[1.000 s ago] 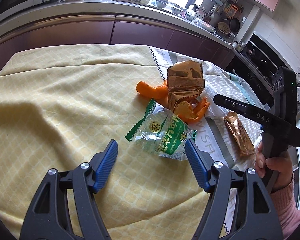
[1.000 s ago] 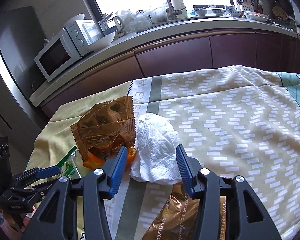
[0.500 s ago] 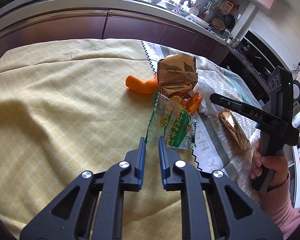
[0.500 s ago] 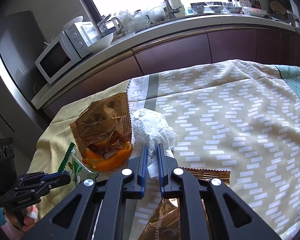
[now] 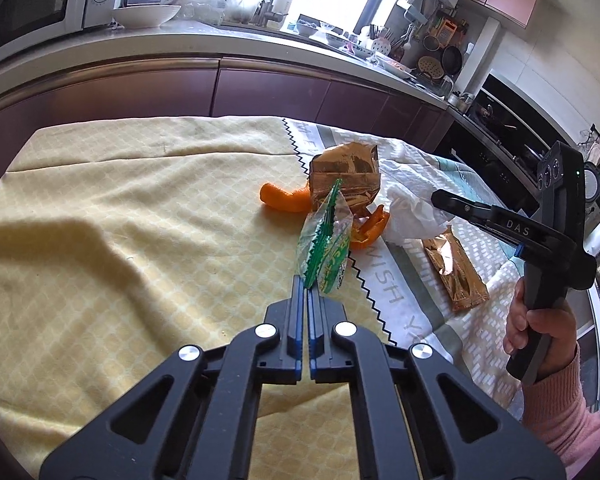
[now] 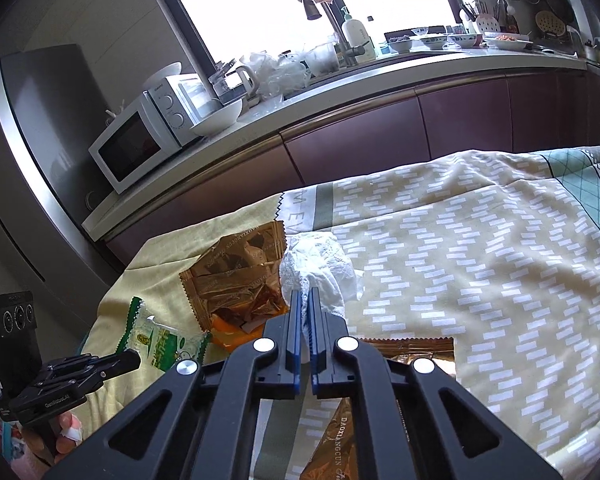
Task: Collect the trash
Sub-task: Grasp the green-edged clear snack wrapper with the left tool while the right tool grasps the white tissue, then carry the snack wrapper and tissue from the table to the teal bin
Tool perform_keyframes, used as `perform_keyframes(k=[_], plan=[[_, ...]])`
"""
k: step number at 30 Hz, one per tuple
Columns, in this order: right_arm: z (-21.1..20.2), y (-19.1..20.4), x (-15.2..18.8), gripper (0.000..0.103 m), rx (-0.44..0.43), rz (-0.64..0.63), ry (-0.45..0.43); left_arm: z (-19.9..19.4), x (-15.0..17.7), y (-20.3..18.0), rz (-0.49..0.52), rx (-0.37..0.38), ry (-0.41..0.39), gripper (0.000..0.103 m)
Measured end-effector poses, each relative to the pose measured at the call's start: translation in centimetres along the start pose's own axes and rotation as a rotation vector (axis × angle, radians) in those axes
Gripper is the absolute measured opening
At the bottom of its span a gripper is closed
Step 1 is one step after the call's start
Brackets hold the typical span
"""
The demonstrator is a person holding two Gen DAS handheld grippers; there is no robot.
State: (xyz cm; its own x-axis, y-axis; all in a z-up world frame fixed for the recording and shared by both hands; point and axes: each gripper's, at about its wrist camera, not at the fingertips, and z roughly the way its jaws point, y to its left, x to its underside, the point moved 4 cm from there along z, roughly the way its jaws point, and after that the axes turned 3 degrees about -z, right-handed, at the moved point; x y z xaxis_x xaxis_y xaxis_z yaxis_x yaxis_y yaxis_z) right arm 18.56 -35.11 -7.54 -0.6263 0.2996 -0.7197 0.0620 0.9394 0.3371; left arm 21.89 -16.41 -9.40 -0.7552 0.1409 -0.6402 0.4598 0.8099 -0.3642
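Note:
My left gripper (image 5: 305, 286) is shut on a green and clear snack wrapper (image 5: 325, 240) and holds it up off the tablecloth. It also shows in the right wrist view (image 6: 160, 340). My right gripper (image 6: 306, 300) is shut on a crumpled white tissue (image 6: 320, 270), which also shows in the left wrist view (image 5: 414, 210). An opened gold foil bag (image 5: 346, 174) stands on the cloth with orange peel (image 5: 284, 198) around it. A second gold foil wrapper (image 5: 454, 266) lies flat under my right gripper.
The table is covered by a yellow and patterned cloth (image 5: 120, 220). Behind it runs a kitchen counter (image 5: 220, 46) with a microwave (image 6: 136, 144), a white bowl (image 6: 216, 118) and dishes. An oven (image 5: 500, 120) stands at the right.
Both grippers went from open to shut, the left on the green wrapper, the right on the tissue. The green wrapper has been lifted upright off the cloth and the tissue bunched up.

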Motion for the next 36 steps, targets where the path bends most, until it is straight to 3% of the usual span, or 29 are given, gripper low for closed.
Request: perform_keyframes(k=[17,36], plan=[[-4.4,4.5,-0.1,0.003,-0.119,-0.049,-0.095,-5.9,1.9,2.0,0.008,-0.045,-0.071,0.002],[-2.5,12.3,3.2,0.003,-0.304,-0.099,-0.012,-12.7,4.9,6.0,-0.035,-0.126,-0.138,0.002]])
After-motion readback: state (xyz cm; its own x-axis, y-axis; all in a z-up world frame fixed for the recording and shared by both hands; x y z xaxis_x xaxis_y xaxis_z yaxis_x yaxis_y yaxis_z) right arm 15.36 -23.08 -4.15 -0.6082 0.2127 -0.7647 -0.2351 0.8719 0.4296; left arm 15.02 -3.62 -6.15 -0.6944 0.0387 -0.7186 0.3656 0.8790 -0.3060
